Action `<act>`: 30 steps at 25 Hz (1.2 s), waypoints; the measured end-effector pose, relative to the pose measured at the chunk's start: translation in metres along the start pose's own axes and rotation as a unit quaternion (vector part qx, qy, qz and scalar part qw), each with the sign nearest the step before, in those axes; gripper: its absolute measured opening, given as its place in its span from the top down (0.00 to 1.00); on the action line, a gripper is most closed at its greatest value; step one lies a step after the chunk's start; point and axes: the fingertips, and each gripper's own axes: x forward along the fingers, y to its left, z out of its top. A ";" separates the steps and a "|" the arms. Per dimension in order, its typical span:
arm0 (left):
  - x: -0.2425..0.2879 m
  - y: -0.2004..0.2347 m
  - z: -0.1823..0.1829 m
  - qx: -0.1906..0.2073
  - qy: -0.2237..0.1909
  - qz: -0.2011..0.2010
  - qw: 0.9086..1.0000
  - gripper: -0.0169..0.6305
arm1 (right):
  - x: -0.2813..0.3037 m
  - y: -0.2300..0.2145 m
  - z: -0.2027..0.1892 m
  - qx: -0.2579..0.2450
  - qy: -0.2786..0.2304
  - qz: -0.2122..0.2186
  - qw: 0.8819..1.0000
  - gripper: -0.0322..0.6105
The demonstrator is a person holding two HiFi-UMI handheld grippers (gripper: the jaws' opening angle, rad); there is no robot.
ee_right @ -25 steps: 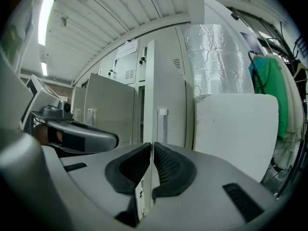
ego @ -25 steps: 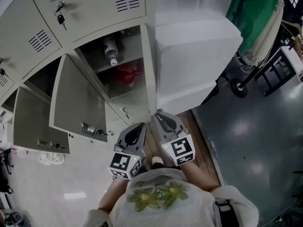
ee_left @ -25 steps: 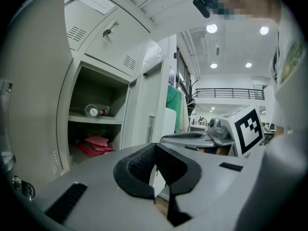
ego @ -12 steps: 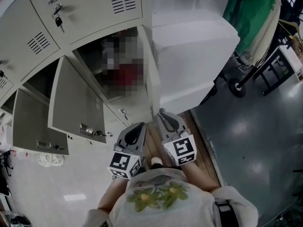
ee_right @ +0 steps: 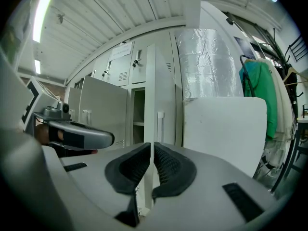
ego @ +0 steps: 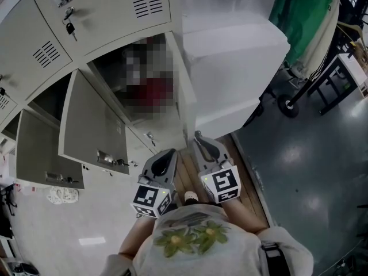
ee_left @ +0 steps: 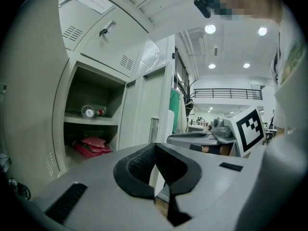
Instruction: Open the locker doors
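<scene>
Just below the open compartment (ee_left: 91, 88), a locker door (ego: 158, 125), apparently shut, key (ego: 150, 137) in its lock, long axis upright like the rest of the bank. Above the open compartment, more shut doors (ego: 115, 10), likewise keyed. Left of it, swung-out doors (ego: 95, 117), already dealt with. Inside it, a bottle (ee_left: 87, 111) on the shelf and a red bundle (ee_left: 91, 146) beneath. Out from the open compartment toward the person, both grippers side by side, aimed about level at the bank's right end. On the left gripper (ee_left: 155, 147), pads meeting at the tips, nothing between. On the right gripper (ee_right: 151, 146), pads almost together, only a thin slit left, empty; through that slit, a vertical locker edge well beyond the pads, not in them. By judgement: keyed lower door ahead and slightly left of both pairs of jaws, left gripper nearer the key, right gripper nearer the bank's corner. Probably calls for parting the jaws before any pinch on key or door edge. Right of the open compartment, a white panel (ego: 236, 68).
</scene>
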 end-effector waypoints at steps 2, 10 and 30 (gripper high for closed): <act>0.000 -0.002 -0.001 0.000 0.001 -0.002 1.000 0.93 | -0.003 0.003 0.003 0.001 -0.005 0.006 1.000 0.88; -0.002 -0.005 -0.002 0.000 0.000 -0.001 1.000 0.93 | -0.008 0.028 0.012 0.009 -0.029 0.061 0.998 0.90; -0.012 0.000 -0.004 -0.005 0.000 0.017 1.000 0.93 | -0.004 0.066 0.017 -0.007 -0.041 0.126 0.991 0.91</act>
